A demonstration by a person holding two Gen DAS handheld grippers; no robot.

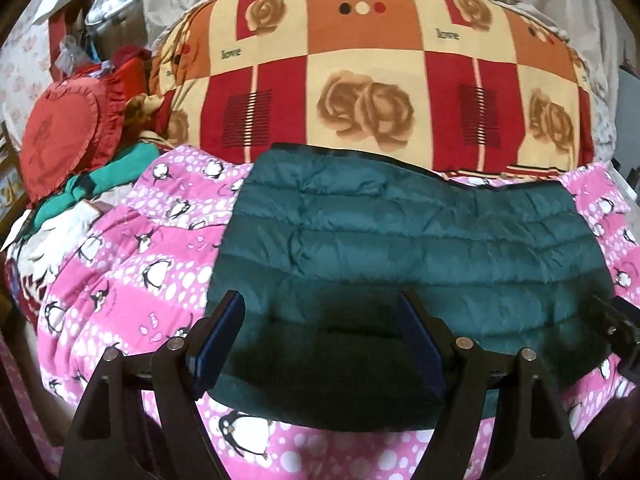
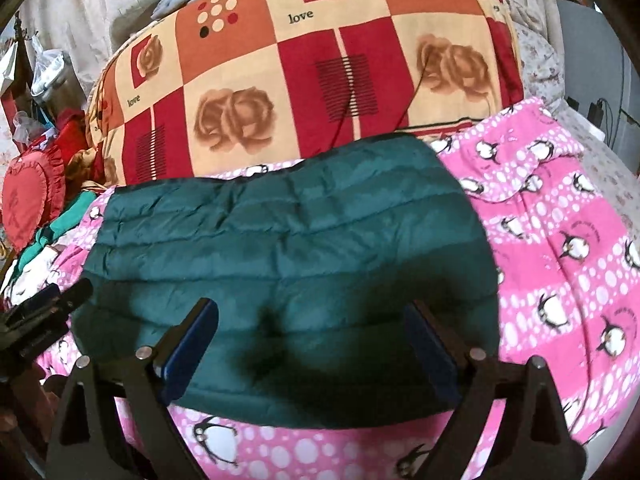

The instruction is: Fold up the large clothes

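A dark green quilted puffer garment (image 1: 400, 240) lies folded flat into a rectangle on a pink penguin blanket (image 1: 132, 264); it also shows in the right wrist view (image 2: 288, 248). My left gripper (image 1: 320, 316) is open and hovers over the garment's near left part, holding nothing. My right gripper (image 2: 312, 320) is open over the garment's near right part, also empty. The right gripper shows at the right edge of the left wrist view (image 1: 616, 328), and the left gripper at the left edge of the right wrist view (image 2: 40, 312).
A big red, orange and cream rose-pattern quilt (image 1: 360, 80) is stacked behind the garment. A red heart-shaped cushion (image 1: 60, 132), teal and white clothes (image 1: 80, 200) and clutter sit at the left. The pink blanket (image 2: 560, 260) extends right.
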